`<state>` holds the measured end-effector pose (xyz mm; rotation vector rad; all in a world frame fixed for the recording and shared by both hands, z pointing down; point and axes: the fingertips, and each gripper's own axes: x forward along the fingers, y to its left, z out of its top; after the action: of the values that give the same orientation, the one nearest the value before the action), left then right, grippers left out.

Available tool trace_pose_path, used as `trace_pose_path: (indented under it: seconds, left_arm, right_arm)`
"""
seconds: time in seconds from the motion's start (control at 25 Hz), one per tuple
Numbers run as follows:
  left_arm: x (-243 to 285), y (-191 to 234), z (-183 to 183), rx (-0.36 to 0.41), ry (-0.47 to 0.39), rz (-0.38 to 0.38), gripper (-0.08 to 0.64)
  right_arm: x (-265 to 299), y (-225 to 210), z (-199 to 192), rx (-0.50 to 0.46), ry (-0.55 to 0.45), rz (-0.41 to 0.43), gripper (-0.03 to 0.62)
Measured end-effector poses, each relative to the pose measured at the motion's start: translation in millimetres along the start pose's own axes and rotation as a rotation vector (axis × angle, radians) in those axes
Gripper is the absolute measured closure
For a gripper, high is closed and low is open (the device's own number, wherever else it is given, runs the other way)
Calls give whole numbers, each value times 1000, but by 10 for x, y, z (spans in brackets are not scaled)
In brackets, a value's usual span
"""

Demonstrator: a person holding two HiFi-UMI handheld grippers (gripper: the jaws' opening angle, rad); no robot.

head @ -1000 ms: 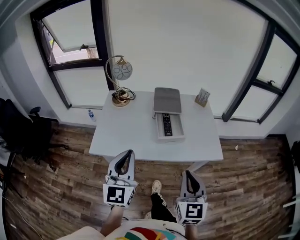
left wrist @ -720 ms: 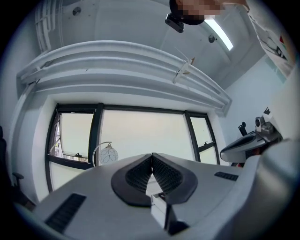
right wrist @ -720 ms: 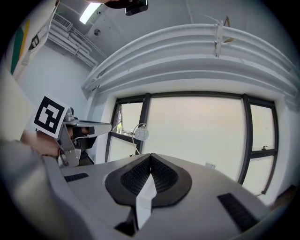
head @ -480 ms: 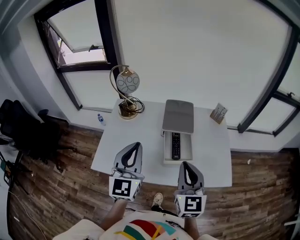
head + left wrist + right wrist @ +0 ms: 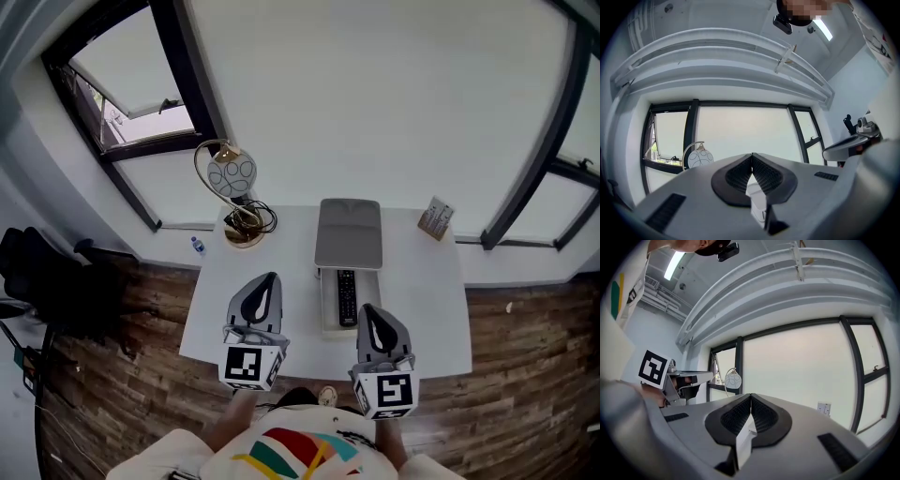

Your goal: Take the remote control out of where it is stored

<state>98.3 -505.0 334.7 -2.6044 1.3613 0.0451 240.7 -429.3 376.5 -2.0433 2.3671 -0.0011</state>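
Observation:
A black remote control (image 5: 346,296) lies in the pulled-out drawer (image 5: 328,305) of a grey box (image 5: 350,234) on the white table (image 5: 281,253). My left gripper (image 5: 265,279) hangs over the table's near part, left of the drawer, its jaws shut and empty. My right gripper (image 5: 368,310) is just right of the drawer's front end, also shut with nothing in it. In the left gripper view the jaws (image 5: 751,157) meet at their tips; the pale box (image 5: 757,201) shows low between them. The right gripper view shows its jaws (image 5: 751,397) closed too.
A gold desk lamp (image 5: 232,183) stands at the table's back left, a small card holder (image 5: 434,217) at the back right. A bottle (image 5: 197,246) sits on the wooden floor by the wall. Dark chairs (image 5: 47,272) are at the left. Windows line the wall.
Both grippers have come forward from over the floor to over the table's near part, beside the drawer. The table and box now sit closer below me. Both stayed shut.

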Motion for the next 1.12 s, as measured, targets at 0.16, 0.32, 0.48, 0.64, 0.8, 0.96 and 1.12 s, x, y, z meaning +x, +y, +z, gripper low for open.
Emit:
trace_pose_path:
  seconds: [0.16, 0.32, 0.48, 0.64, 0.8, 0.96, 1.12]
  left_arm:
    - [77, -28, 14, 14, 13, -9, 551]
    - [214, -12, 31, 39, 15, -23, 551]
    - [450, -14, -96, 19, -5, -46, 551]
    - [702, 3, -132, -32, -37, -76, 551]
    - [816, -23, -149, -23, -37, -114, 551]
    - [870, -27, -460, 19, 26, -121, 551]
    - [914, 94, -836, -25, 92, -102, 551]
  right_arm:
    - [114, 51, -37, 47, 29, 31, 589]
    - [238, 4, -160, 90, 81, 23, 586]
    - [374, -82, -271, 90, 107, 14, 499]
    - [488, -187, -313, 108, 154, -28, 375]
    - [647, -332, -487, 116, 241, -104, 350]
    - [910, -432, -862, 104, 354, -141, 270]
    - [1089, -381, -1251, 133, 473, -136, 264]
